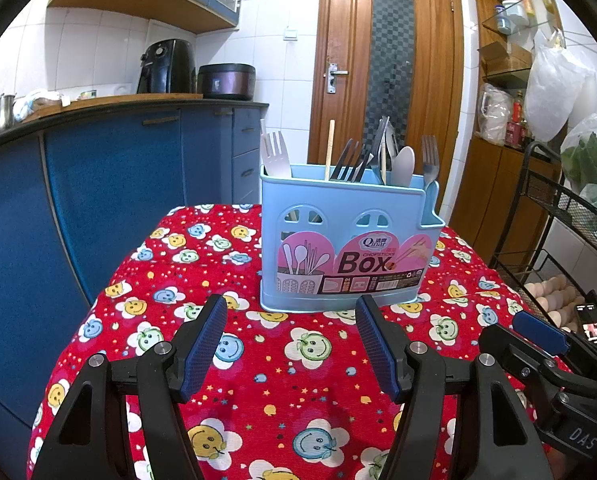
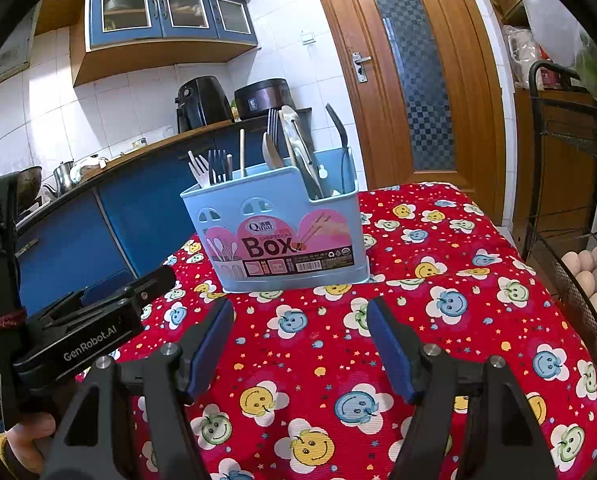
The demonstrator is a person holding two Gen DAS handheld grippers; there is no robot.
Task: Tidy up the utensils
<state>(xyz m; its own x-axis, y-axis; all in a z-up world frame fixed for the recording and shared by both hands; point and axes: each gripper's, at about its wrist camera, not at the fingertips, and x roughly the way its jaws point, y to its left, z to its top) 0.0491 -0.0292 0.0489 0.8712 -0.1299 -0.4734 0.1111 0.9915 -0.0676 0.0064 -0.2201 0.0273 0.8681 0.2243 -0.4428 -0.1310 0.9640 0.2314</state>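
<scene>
A red cloth [image 1: 282, 380] strewn with yellow, blue and green smiley flowers covers the bench. At frame centre stands a pale blue utensil box [image 1: 348, 240] bearing a pink label [image 1: 350, 266] with dark lettering. Both tools are black with dark blue ribbed pads [image 1: 202, 344]. The cabinets [image 1: 110, 184] at left are blue; the door [image 1: 390, 60] is brown wood.

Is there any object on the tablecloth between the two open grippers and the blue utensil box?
Nothing visible. Between the left gripper, the right gripper and the blue utensil box lies only bare red tablecloth. Both grippers are open and empty.
</scene>
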